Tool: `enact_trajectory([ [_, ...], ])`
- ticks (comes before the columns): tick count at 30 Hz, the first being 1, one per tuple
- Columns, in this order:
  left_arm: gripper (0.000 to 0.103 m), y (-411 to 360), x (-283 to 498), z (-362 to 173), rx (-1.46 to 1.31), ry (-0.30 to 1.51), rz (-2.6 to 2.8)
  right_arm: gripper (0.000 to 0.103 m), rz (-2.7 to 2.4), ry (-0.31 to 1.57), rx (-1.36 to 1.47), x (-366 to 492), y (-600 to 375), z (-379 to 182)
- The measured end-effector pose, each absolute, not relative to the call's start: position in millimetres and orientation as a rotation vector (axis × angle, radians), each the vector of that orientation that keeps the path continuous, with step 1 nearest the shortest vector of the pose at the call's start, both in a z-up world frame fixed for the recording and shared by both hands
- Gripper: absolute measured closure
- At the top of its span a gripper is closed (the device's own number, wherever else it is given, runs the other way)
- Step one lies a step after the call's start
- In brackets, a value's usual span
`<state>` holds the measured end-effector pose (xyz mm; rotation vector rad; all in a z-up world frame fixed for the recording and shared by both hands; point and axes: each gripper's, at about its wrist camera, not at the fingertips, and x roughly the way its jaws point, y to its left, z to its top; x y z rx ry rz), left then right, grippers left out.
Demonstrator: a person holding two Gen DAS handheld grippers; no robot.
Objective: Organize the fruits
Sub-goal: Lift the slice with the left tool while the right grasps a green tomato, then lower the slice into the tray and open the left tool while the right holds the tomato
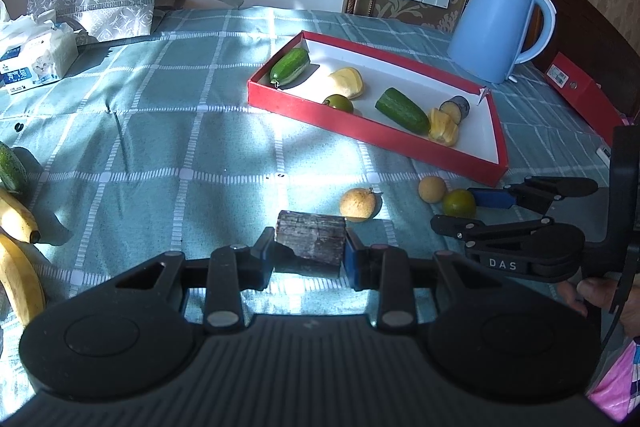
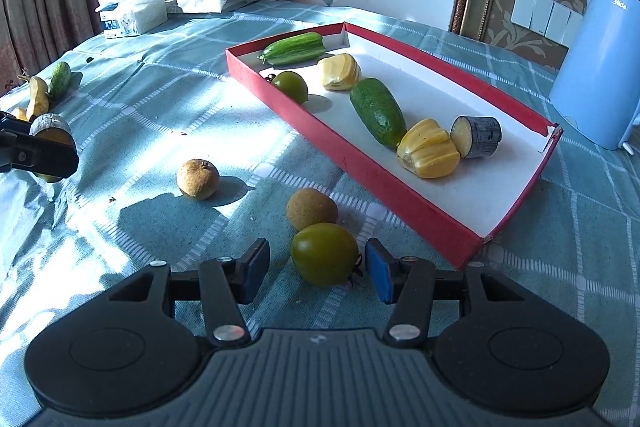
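My left gripper (image 1: 310, 247) is shut on a dark-skinned cut chunk (image 1: 312, 241) with yellow flesh, held just above the checked cloth. My right gripper (image 2: 318, 259) stands open around a green tomato (image 2: 324, 253) lying on the cloth. A gap shows at the left pad, and the right pad sits close to the stem. Two brown round fruits (image 2: 198, 179) (image 2: 312, 209) lie just beyond the tomato. The red tray (image 2: 360, 171) behind holds two cucumbers, a green tomato, two yellow pieces and a cut chunk.
A blue kettle (image 1: 496, 27) stands behind the tray's right end, with a red box (image 1: 580, 87) beside it. Bananas (image 1: 16, 247) and a cucumber (image 1: 10, 163) lie at the left edge. A tissue pack (image 1: 36, 59) and a grey bag (image 1: 100, 7) sit far left.
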<state>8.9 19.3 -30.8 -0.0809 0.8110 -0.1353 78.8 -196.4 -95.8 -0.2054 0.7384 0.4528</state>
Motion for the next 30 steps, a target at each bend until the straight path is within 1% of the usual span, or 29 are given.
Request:
enact_trajectory([
  [1,0.072,19,9,-30,-0.082,0.810,-0.137,0.057,0.449,0.737,-0.209,79,-196,-96],
  [4,0.072,19,10,-29,-0.076,0.809,-0.137,0.069,0.434,0.738,-0.213,79,-196,-99],
  [14,0.072,7,26,-24,-0.069,0.793,-0.180,0.069,0.401,0.734,-0.138,65,-217,-85],
  [23,0.072,-25,93,-8,-0.021,0.739,-0.239,0.069,0.365,0.700,-0.089,42,-247,-61],
  [30,0.072,-53,147,-14,0.027,0.725,-0.241,0.069,0.322,0.694,-0.070,38,-267,-55],
])
